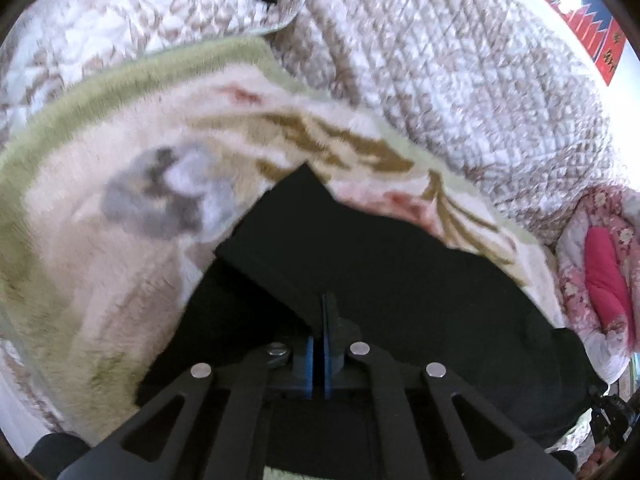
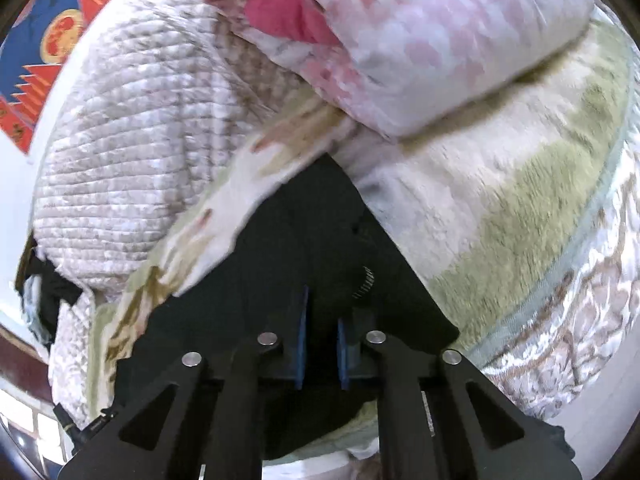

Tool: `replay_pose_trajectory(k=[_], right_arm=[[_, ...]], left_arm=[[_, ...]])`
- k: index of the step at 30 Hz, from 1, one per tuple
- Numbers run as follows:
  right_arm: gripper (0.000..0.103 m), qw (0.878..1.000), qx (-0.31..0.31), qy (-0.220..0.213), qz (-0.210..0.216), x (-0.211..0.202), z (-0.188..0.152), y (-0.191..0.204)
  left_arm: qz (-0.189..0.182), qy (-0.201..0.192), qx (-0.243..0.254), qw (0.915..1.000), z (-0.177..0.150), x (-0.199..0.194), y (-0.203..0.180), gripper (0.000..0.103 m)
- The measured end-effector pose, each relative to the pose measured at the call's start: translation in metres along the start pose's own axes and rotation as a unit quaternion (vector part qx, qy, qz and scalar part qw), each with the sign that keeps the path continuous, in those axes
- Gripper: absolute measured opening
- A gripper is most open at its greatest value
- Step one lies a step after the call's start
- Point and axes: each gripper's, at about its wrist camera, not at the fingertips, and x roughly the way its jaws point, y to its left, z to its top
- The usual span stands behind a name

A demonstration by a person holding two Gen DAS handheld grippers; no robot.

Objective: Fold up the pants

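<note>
The pants (image 1: 360, 272) are plain black. The blanket (image 1: 120, 240) beneath is cream plush with a green border, gold-brown leaf shapes, pink blotches and a grey motif. The quilt (image 1: 460, 80) is white with a beige-brown stitched pattern. The folded comforter (image 2: 420, 40) is pink-and-white floral with a magenta lining. Both grippers carry blue pads (image 1: 308, 360) on black frames.

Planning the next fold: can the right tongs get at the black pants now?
Probably yes: the right tongs sit right over the black pants, with dark cloth apparently between the blue pads and nothing in the way.
</note>
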Motion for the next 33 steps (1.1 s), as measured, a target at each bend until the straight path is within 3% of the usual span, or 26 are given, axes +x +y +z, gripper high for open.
replay_pose_trajectory(k=[3,6,9,11,17,22,25,28,30,33], right_arm=[[0.009,1.0,0.001,-0.014,0.022,-0.02,0.006,0.007],[0.009,1.0,-0.003,-0.008,0.001,-0.022,0.001,-0.003],[0.009,0.999,0.023,0.038,-0.029,0.001,-0.013,-0.026],[0.009,0.998,0.021,0.043,-0.033,0.006,-0.017,-0.028],[0.009,0.999,-0.011,0.022,-0.026,-0.015,-0.012,-0.011],[0.014,0.997,-0.006,0.053,-0.054,0.003,-0.019,-0.021],[0.03,0.994,-0.035,0.02,-0.099,-0.014,-0.016,-0.014],[0.03,0.989,-0.051,-0.031,-0.133,-0.034,-0.007,-0.01],[0.03,0.987,-0.074,-0.049,-0.131,-0.038,-0.004,0.001],[0.03,0.987,-0.132,-0.023,-0.093,-0.017,-0.006,0.026]], left_arm=[[-0.014,-0.02,0.0,0.9997,0.002,-0.029,-0.003,0.004],[-0.008,-0.028,0.012,0.9995,-0.007,-0.042,0.0,0.004],[0.014,0.012,0.004,0.9998,-0.024,-0.021,0.014,0.004],[0.02,0.031,-0.002,0.9993,-0.034,-0.01,0.022,0.004],[0.017,0.005,0.018,0.9997,-0.029,-0.024,0.014,0.004],[0.038,0.035,0.022,0.9984,-0.034,-0.009,0.02,0.01],[0.082,0.012,0.026,0.9962,-0.031,-0.023,0.026,0.013],[0.113,-0.013,0.012,0.9935,-0.02,-0.036,0.034,0.013],[0.111,-0.025,0.013,0.9934,-0.013,-0.04,0.032,0.013],[0.082,-0.035,0.038,0.9953,-0.007,-0.04,0.011,0.013]])
